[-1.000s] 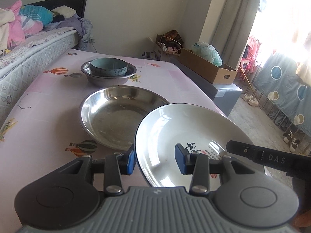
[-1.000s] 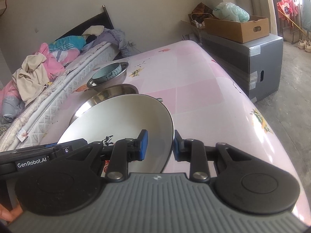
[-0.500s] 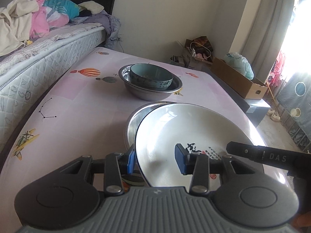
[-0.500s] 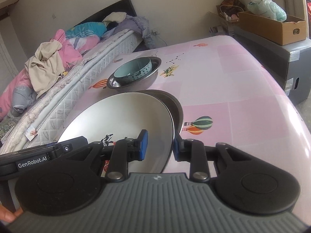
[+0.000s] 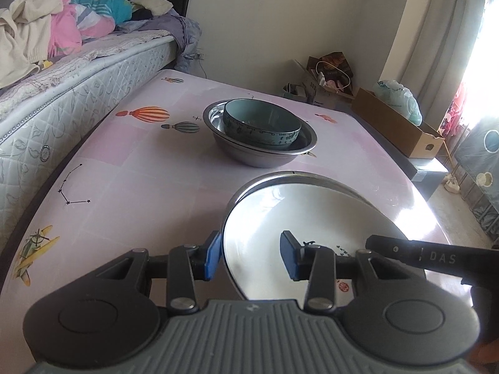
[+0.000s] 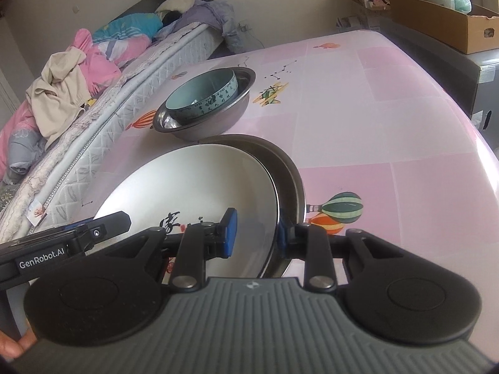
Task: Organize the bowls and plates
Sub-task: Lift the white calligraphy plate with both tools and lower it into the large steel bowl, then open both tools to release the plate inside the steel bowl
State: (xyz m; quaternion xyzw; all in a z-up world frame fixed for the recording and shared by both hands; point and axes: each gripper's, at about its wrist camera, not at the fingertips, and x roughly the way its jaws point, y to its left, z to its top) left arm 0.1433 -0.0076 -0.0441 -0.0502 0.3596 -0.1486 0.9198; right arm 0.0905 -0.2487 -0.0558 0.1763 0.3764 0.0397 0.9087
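Note:
A white plate [image 5: 312, 218] with dark markings lies in a steel pan [image 5: 299, 177], whose rim shows behind it. My left gripper [image 5: 251, 257] is open, its fingers either side of the plate's left rim. My right gripper [image 6: 254, 233] is open, its fingers either side of the right rim of the white plate [image 6: 193, 193] and the steel pan [image 6: 290, 174]. Further back a teal bowl [image 5: 262, 123] sits inside a steel bowl [image 5: 259, 152]; both also show in the right wrist view, the teal bowl [image 6: 202, 96] in the steel bowl [image 6: 215, 124].
The table [image 5: 140, 171] has a pink cloth with balloon prints. A mattress [image 5: 62, 93] with piled clothes lies along its left side. A cardboard box [image 5: 402, 127] on a grey block stands off the far right edge.
Both grippers moved with the white plate over the steel pan and set it inside. The right gripper's jaws, shut on the rim before, have opened wider.

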